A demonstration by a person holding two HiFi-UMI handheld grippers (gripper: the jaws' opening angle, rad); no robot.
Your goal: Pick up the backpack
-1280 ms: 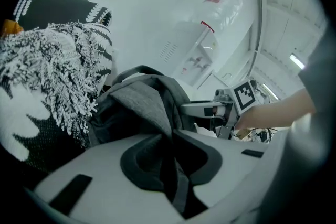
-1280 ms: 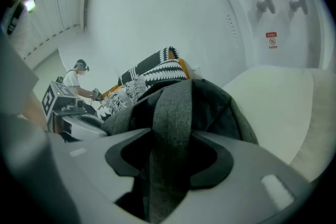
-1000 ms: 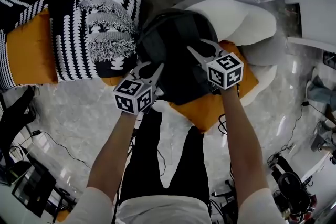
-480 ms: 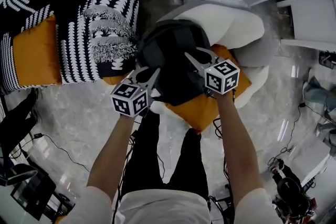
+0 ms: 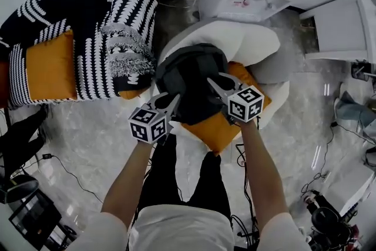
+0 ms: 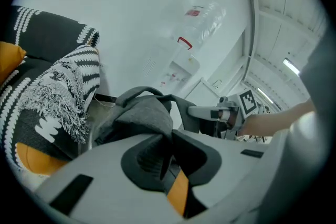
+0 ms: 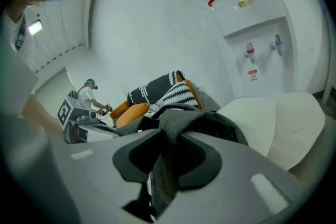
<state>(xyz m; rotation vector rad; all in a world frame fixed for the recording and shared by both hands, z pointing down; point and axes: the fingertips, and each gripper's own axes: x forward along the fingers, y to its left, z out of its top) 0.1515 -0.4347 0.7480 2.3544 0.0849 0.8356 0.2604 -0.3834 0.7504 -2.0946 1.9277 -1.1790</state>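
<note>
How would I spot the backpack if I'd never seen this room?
Find the big white padded chair in the middle of the floor. An orange cushion lies on it, with the backpack over that: the only dark grey, rounded lump there.

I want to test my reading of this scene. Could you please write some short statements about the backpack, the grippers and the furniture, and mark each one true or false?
1. The left gripper and the right gripper are both shut on the backpack. True; the right gripper's jaws have just been closing, with backpack fabric between them.
2. The backpack is bright red. False: it is dark grey.
3. An orange cushion lies on the white chair. True.
4. The fringed blanket is black and white. True.
5. The backpack lies on the floor. False: it is over the chair, held by both grippers.
</note>
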